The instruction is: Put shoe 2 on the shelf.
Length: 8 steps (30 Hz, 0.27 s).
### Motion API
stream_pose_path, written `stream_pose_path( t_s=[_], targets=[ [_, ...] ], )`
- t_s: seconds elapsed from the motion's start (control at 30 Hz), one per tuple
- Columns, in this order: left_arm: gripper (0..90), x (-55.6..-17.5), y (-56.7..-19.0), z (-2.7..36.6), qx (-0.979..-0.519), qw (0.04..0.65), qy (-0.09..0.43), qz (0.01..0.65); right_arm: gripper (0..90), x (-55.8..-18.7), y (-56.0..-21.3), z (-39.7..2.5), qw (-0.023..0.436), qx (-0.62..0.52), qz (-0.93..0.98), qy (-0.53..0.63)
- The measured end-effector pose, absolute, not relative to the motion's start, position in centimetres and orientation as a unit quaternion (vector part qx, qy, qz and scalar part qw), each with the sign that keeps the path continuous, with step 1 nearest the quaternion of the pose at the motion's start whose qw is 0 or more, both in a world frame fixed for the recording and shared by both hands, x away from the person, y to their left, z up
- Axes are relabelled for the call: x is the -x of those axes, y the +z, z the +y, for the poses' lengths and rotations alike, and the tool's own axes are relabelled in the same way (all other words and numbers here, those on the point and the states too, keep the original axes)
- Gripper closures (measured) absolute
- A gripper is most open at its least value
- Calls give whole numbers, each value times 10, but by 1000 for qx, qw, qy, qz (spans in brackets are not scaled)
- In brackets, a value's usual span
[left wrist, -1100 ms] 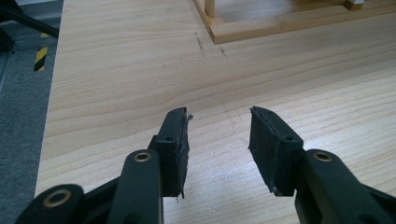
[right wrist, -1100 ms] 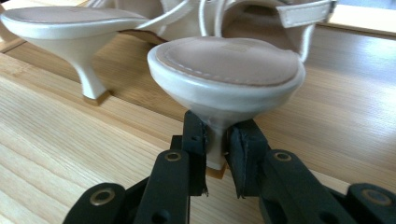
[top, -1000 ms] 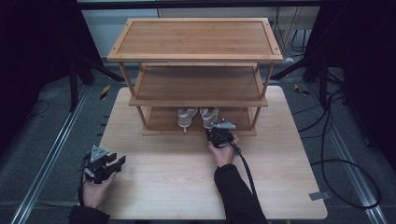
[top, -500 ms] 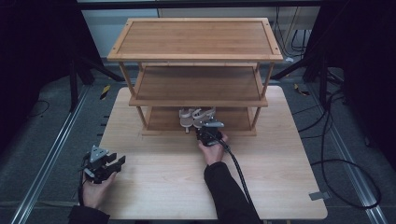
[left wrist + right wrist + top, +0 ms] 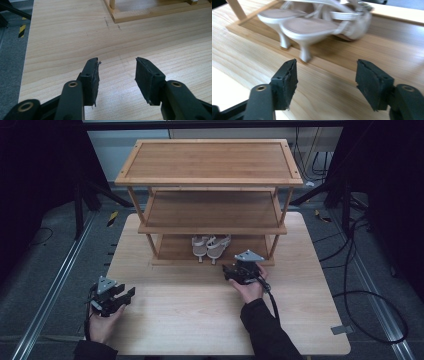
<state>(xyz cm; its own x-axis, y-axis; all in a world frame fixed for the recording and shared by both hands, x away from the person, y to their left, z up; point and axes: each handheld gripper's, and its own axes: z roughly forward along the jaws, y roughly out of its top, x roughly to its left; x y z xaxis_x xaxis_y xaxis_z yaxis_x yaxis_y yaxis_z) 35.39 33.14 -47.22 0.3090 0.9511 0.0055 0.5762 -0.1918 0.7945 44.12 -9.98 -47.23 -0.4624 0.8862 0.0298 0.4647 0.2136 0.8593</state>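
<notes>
Hovering low over worktop, right gripper with fingers spread wide, empty. Sandals just ahead of fingertips, paired heels-out on bottom shelf of rack, likely for an easy grab. Toes blurred, buckles hard to read. Left gripper parked well apart, fingers parted, nothing between. Rack cut off in both gripper views.

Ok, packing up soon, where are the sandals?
In the high view, the sandals stand side by side on the rack's bottom shelf, just beyond the open right gripper.
</notes>
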Motion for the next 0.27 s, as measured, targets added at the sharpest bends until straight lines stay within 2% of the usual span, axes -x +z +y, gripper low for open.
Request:
stream_pose_path(
  t_s=[0.27],
  targets=[
    [469, -355, -474, 332, -725, 353, 262, 531, 256, -413, -470, -149, 247, -458, 732, 440]
  ],
)
